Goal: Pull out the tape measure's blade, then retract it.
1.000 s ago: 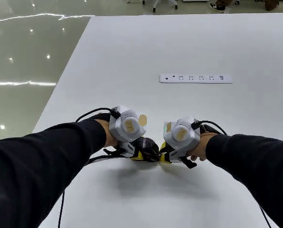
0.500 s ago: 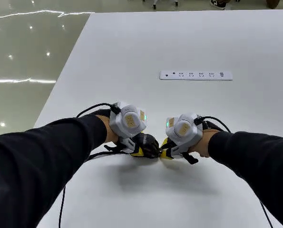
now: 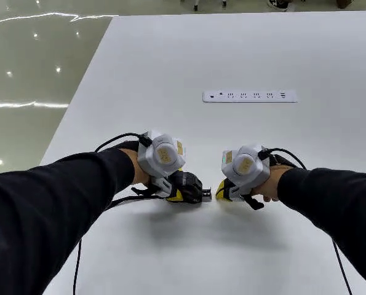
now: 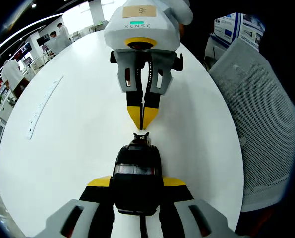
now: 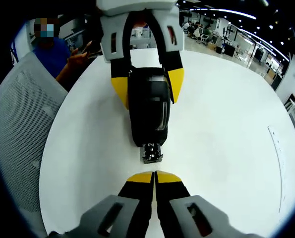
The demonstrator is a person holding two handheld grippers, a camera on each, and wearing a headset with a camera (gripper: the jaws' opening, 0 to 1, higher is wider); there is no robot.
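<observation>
I see the black plastic tape measure (image 4: 137, 176) lying on the white table (image 3: 170, 55), clamped on both flanks by my left gripper (image 5: 147, 85), whose yellow fingertips (image 4: 100, 181) are spread only as wide as the case. A short stub of blade (image 5: 151, 151) pokes out. My right gripper (image 5: 154, 177) faces it, tips pressed together on nothing, just short of the blade's end.

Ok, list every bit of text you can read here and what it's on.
"XENSE": white housing of the right gripper, left gripper view.
"2": blade stub poking from the tape measure, right gripper view.
Tan sticker above "XENSE": scrawl too blurred to read.
Power strip, head view: marks too small to read.
</observation>
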